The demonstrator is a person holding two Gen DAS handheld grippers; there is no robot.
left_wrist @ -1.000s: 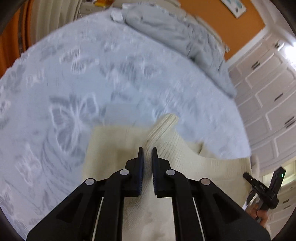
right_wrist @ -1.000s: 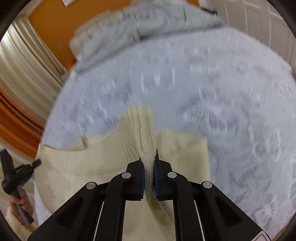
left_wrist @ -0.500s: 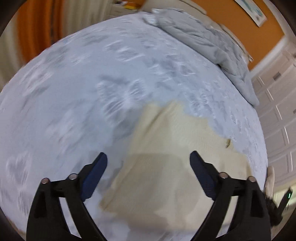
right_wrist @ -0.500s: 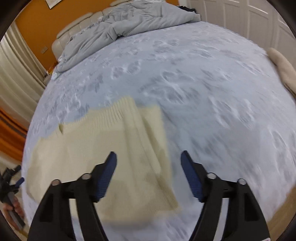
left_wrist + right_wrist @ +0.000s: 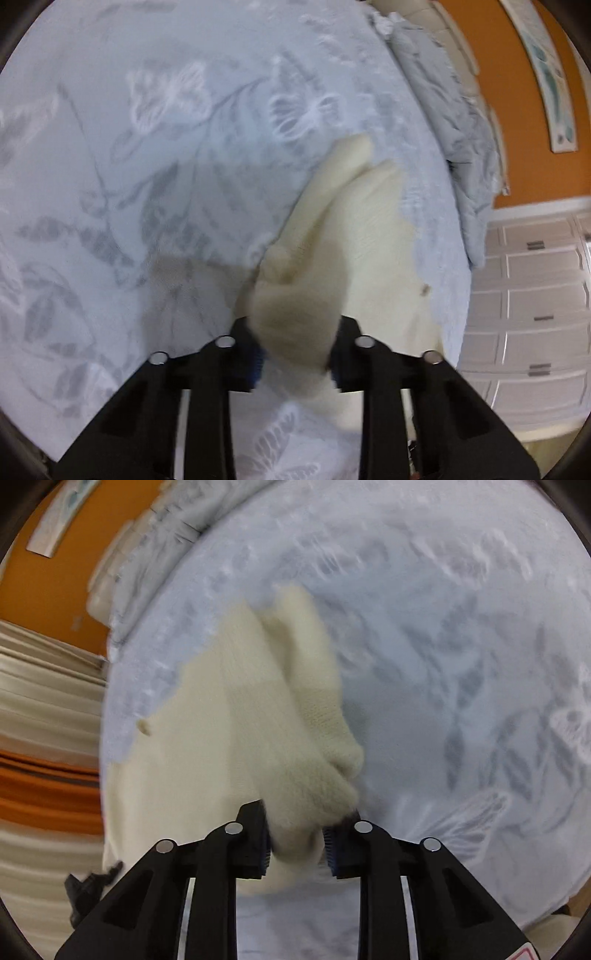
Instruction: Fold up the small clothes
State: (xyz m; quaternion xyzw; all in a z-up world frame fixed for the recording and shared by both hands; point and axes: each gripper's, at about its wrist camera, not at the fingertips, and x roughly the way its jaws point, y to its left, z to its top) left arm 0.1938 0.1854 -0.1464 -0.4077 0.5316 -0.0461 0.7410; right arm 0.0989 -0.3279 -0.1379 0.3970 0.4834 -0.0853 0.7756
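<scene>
Closing on a bunched edge of the cream sweater (image 5: 295, 325), your left gripper (image 5: 295, 354) has knit between its narrowed jaws. Your right gripper (image 5: 295, 842) is closing likewise on the sweater's other bunched edge. Between them, the sweater lies on the butterfly-print bedspread (image 5: 147, 147).

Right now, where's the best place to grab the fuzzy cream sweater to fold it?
Probably by its two near corners, from above. The cream sweater lies flat on the bedspread, and the left gripper and right gripper are closing on bunched knit there.
</scene>
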